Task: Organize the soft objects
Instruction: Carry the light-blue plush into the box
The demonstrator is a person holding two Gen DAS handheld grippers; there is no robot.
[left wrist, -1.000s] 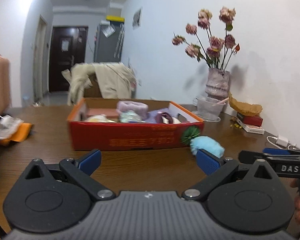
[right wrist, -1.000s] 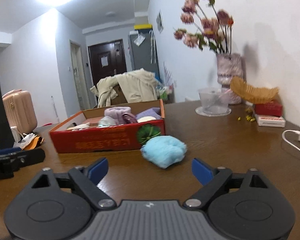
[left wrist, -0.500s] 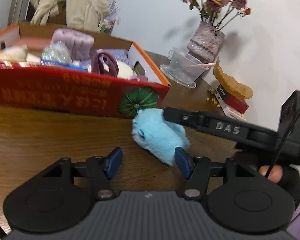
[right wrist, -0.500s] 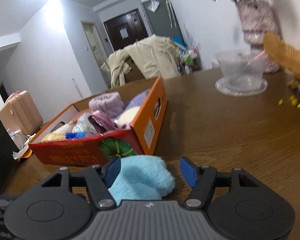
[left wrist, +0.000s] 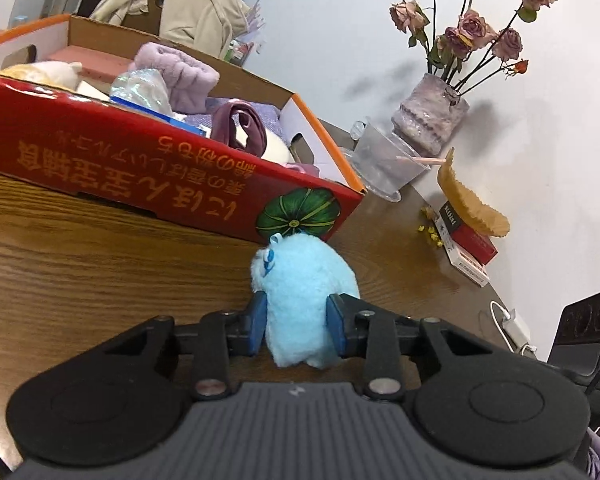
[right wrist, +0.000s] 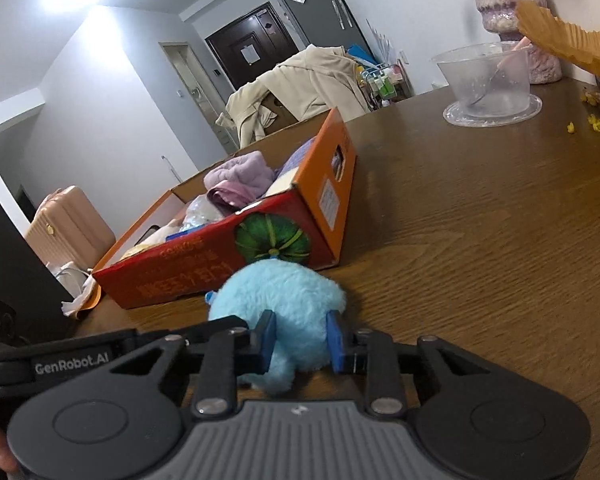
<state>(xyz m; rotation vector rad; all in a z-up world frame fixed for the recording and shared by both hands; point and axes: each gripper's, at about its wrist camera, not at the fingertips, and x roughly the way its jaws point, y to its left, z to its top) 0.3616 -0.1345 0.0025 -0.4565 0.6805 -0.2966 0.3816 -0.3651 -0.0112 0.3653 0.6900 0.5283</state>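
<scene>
A fluffy light-blue plush toy (left wrist: pixel 304 276) lies on the wooden table, right in front of a red cardboard box (left wrist: pixel 140 184) with a green pumpkin picture. The box holds several soft items, a lilac one among them. My left gripper (left wrist: pixel 296 328) has the toy's near end between its blue pads; its jaws are closing and the pads press into the fur. In the right wrist view the same toy (right wrist: pixel 280 292) sits before the box (right wrist: pixel 180 272), and my right gripper (right wrist: pixel 302 340), jaws also closing, pinches it from the other side. The left gripper's finger (right wrist: pixel 72 360) reaches in at the left.
A vase of dried roses (left wrist: pixel 432 120), a clear plastic bowl (left wrist: pixel 384 160), red boxes under an orange paper liner (left wrist: pixel 468 204) and a white charger cable (left wrist: pixel 508 316) stand along the wall. A pink suitcase (right wrist: pixel 68 228) and a coat-draped chair (right wrist: pixel 308 80) are beyond the table.
Both grippers came forward and down to the blue toy, from left and right. Their wide-open jaws narrowed onto it; the toy now sits between both pairs of pads.
</scene>
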